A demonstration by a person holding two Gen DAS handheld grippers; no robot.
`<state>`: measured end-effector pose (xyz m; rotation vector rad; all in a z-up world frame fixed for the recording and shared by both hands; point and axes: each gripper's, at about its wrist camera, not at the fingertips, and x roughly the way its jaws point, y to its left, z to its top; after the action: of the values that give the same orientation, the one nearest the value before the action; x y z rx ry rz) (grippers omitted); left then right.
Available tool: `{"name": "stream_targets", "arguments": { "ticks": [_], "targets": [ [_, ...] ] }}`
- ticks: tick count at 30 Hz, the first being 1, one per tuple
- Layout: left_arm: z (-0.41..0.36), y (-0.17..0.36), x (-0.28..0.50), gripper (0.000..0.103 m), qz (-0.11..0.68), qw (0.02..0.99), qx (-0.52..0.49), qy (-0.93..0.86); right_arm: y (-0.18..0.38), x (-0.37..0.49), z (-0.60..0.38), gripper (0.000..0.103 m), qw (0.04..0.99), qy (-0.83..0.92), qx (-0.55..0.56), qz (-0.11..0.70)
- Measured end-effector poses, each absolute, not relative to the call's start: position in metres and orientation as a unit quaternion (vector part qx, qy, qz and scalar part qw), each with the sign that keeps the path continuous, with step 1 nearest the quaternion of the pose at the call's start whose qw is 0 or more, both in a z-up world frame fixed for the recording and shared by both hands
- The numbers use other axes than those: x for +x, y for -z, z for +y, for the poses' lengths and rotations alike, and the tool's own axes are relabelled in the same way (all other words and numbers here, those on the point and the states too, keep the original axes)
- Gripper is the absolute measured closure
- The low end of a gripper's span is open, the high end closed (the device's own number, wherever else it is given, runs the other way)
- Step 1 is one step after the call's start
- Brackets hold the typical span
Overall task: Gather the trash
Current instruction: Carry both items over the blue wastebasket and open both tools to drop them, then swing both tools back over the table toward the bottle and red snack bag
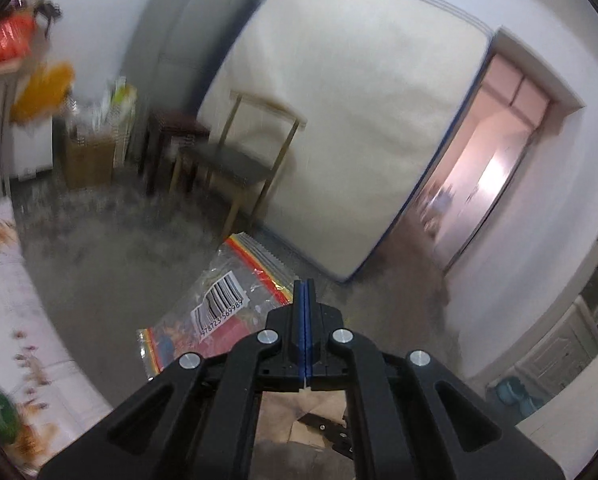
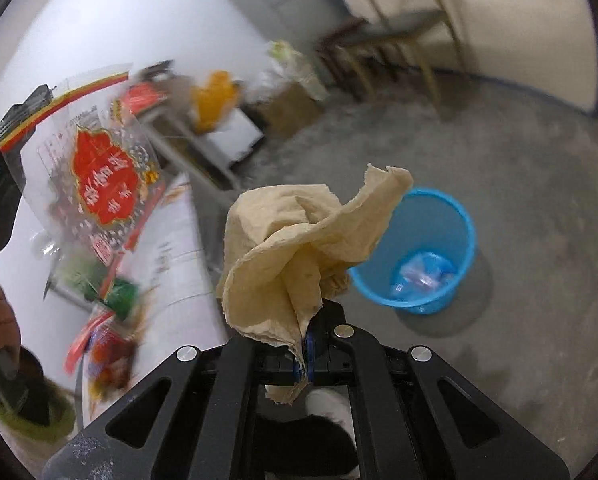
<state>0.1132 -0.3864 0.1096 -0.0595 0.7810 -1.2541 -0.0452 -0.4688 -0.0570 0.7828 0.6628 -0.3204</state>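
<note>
My left gripper (image 1: 304,292) is shut on the striped edge of a clear plastic snack bag (image 1: 219,300) with a barcode, held in the air above the floor. The same bag (image 2: 99,176) shows at the left of the right wrist view, hanging from the left gripper (image 2: 7,128). My right gripper (image 2: 307,344) is shut on a crumpled beige paper towel (image 2: 299,248), held up over the floor. A blue trash bin (image 2: 423,252) stands on the floor just right of the towel, with clear plastic trash inside.
A white table (image 2: 179,264) with snack packets (image 2: 107,344) and a green item (image 2: 119,292) lies at left. A chair (image 1: 239,152), a dark stool (image 1: 175,136), a cardboard box (image 1: 87,156) and a leaning mattress (image 1: 339,120) stand by the walls. An open doorway (image 1: 487,168) is at right.
</note>
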Motion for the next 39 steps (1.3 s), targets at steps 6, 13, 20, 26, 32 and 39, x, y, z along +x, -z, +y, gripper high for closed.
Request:
{"name": "stream_targets", "arguments": {
  "ticks": [6, 13, 20, 26, 32, 39],
  "targets": [
    [-0.497, -0.018, 0.163, 0.103, 0.458, 0.712, 0.003, 0.532, 0.130, 0.004, -0.536, 0.102, 0.812, 0.197, 0.417, 0.359],
    [-0.572, 0.073, 0.189, 0.099, 0.506, 0.706, 0.075, 0.489, 0.210, 0.064, -0.585, 0.060, 0.763, 0.216, 0.449, 0.411],
    [-0.563, 0.102, 0.187, 0.068, 0.522, 0.713, 0.120, 0.453, 0.281, 0.075, -0.604, 0.041, 0.714, 0.248, 0.427, 0.496],
    [-0.542, 0.063, 0.175, 0.058, 0.485, 0.732, 0.110, 0.465, 0.255, 0.043, -0.609, 0.041, 0.728, 0.262, 0.436, 0.459],
    [-0.509, 0.001, 0.143, 0.058, 0.450, 0.734, 0.114, 0.496, 0.220, 0.010, -0.598, 0.041, 0.758, 0.260, 0.429, 0.418],
    [-0.412, -0.079, 0.073, 0.035, 0.387, 0.733, 0.143, 0.541, 0.142, -0.026, -0.543, 0.034, 0.818, 0.216, 0.387, 0.366]
  ]
}}
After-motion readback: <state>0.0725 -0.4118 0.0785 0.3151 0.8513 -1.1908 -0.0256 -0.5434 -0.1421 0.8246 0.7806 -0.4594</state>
